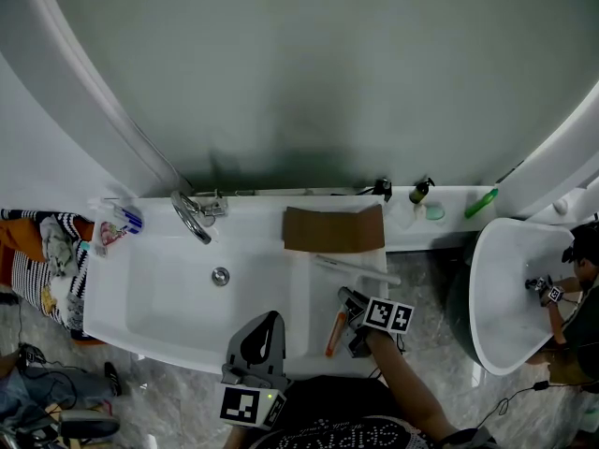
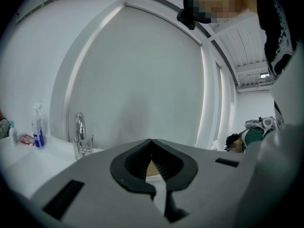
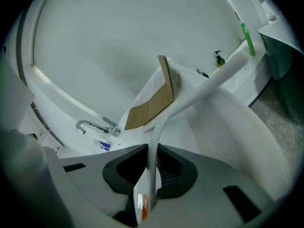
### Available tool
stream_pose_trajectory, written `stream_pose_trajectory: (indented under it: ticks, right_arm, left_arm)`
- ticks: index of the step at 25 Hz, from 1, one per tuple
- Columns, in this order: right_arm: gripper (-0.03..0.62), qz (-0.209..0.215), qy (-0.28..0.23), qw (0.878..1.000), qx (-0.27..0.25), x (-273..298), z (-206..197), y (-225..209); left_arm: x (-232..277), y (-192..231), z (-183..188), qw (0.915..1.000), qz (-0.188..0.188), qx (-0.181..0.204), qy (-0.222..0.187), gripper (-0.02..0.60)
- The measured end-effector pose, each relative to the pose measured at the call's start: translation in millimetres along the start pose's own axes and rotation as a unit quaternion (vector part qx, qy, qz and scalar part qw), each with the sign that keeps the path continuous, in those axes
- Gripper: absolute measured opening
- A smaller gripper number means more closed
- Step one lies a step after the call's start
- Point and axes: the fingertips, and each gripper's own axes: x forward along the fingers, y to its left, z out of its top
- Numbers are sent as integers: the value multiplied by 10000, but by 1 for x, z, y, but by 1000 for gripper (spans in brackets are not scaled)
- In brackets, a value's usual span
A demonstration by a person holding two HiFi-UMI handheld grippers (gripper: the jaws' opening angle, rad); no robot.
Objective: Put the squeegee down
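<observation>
White worktop (image 1: 309, 344) runs below a large round mirror (image 1: 309, 64), with a sunken basin (image 1: 159, 293) set into it. Left of the basin a striped cloth (image 1: 37, 251) lies off the worktop's end, and a spray bottle (image 1: 124, 219) stands at the basin's back left corner. A chrome faucet (image 1: 192, 216) rises at the back rim of the basin. At the basin's front right corner the left hand-held gripper (image 2: 151, 141) hovers with its jaws together and nothing between them. Right of the basin a brown cardboard piece (image 1: 334, 229) sits against the back ledge. Just in front of the cardboard is the white squeegee (image 1: 356, 269), its blade low over the worktop right of the basin; whether it touches the surface cannot be told. The right hand-held gripper (image 3: 152, 148) is clamped on the squeegee's handle, whose orange end sticks out behind the jaws. Farther right of the basin, a dark pump bottle (image 1: 421, 191) and a green bottle (image 1: 481, 202) are on the ledge.
</observation>
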Motion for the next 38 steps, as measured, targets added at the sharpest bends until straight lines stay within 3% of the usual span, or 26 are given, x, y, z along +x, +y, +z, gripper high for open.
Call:
stream_pose_trajectory:
  ticks: [12,17,19,25,31,38]
  right_arm:
    - [57,-59,38,10000,-34,0,-1,-1]
    - [62,-205,92,9980,-584,-3,-1,-1]
    - [106,-262,101,9970,-725,-6,-1,-1]
    - [124,-424,129,9958,-796,-14,0,-4]
    - [129,-381,261,9976,-513,-17,-5,-13]
    - [129,-568,-93,9965,-605,-43,9,-14]
  left_arm:
    - [-2,-4,0,10000,-40,30,20,5]
    - [-4,-6,1,9999,-100,49,-13,5]
    - [-4,-6,1,9999,-111,54,-15,5]
    - [-6,-9,3,9999,-145,59,-46,5]
    - [-8,-11,5,9998,-163,64,-99,5]
    - [-11,-13,6,9997,-142,84,-161,5]
